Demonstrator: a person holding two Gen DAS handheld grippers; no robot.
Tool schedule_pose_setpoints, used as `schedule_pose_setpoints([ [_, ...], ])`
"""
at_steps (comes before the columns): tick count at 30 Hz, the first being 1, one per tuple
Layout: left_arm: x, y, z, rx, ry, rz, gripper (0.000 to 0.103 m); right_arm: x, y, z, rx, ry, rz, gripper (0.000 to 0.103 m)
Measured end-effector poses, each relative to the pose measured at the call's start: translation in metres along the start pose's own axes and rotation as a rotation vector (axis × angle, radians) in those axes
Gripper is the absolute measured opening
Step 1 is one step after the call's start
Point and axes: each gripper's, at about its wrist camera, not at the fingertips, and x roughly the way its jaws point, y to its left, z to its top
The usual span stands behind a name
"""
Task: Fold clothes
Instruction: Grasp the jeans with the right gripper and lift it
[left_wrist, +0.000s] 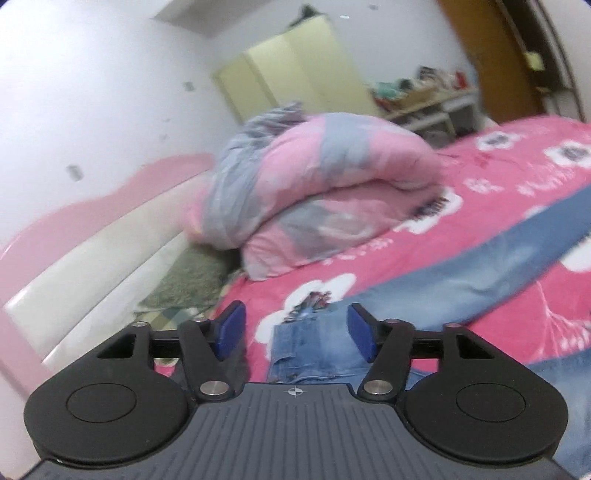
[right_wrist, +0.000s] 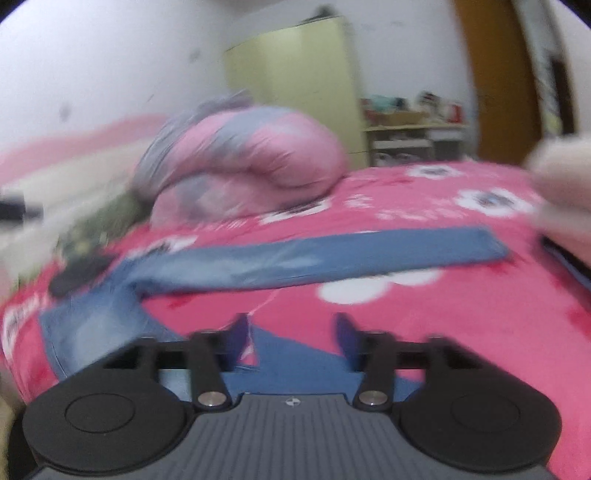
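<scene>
Left wrist view: the left hand-held gripper (left_wrist: 295, 332) stands released, its blue pads (left_wrist: 231, 328) apart over the waist end of a pair of blue jeans (left_wrist: 314, 350) that lies on the bed (left_wrist: 517, 177), whose cover is pink with white flowers; no cloth is pinched between the pads. One trouser leg runs off to the right across the cover. A rolled pink-and-grey quilt (left_wrist: 314, 192) sits further back beside the padded headboard (left_wrist: 96, 258), and a pale yellow wardrobe (left_wrist: 295, 74) with closed doors stands behind; its contents cannot be seen. A shelf unit (left_wrist: 424, 107) beside it carries blurred clutter that cannot be identified. Right wrist view: the right hand-held gripper (right_wrist: 291, 336) is likewise released, jaws apart with nothing clamped, above the near denim leg, while the far leg (right_wrist: 332, 254) stretches flat towards the right edge. The picture is smeared. Judged risks: a closing pinch could take only the upper denim layer, or catch the bed cover beneath, so that the fold drags the cover or comes up uneven; with the legs splayed apart, a fold begun now would likely set crooked; a blurred pale shape at the right edge, unidentifiable, lies close to the far hem.
</scene>
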Motion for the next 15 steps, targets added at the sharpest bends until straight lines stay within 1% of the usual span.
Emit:
schedule_pose_setpoints([
  [2, 0.006, -0.013, -0.012, -0.042, 0.043, -0.114, 0.066, 0.030, 0.027, 0.004, -0.114, 0.023, -0.017, 0.065],
  [5, 0.022, -0.061, -0.040, -0.047, 0.118, -0.295, 0.066, 0.074, 0.051, 0.003, -0.228, 0.113, -0.067, 0.065],
  [7, 0.035, -0.099, -0.061, -0.033, 0.166, -0.390, 0.066, 0.098, 0.056, 0.002, -0.250, 0.188, -0.062, 0.065],
  [8, 0.039, -0.116, -0.069, -0.026, 0.183, -0.420, 0.066, 0.108, 0.057, 0.001, -0.261, 0.224, -0.059, 0.063],
  [10, 0.048, -0.149, -0.084, -0.011, 0.215, -0.472, 0.066, 0.125, 0.058, -0.002, -0.326, 0.289, -0.099, 0.045],
  [11, 0.049, -0.159, -0.090, 0.000, 0.214, -0.474, 0.066, 0.127, 0.054, -0.005, -0.336, 0.301, -0.118, 0.017],
  [12, 0.049, -0.168, -0.094, 0.011, 0.210, -0.469, 0.066, 0.128, 0.051, -0.007, -0.346, 0.312, -0.136, 0.003],
  [14, 0.048, -0.184, -0.104, 0.034, 0.202, -0.459, 0.066, 0.116, 0.039, -0.002, -0.276, 0.261, -0.132, 0.002],
  [15, 0.048, -0.185, -0.105, 0.032, 0.201, -0.459, 0.066, 0.110, 0.033, 0.000, -0.240, 0.236, -0.130, 0.002],
])
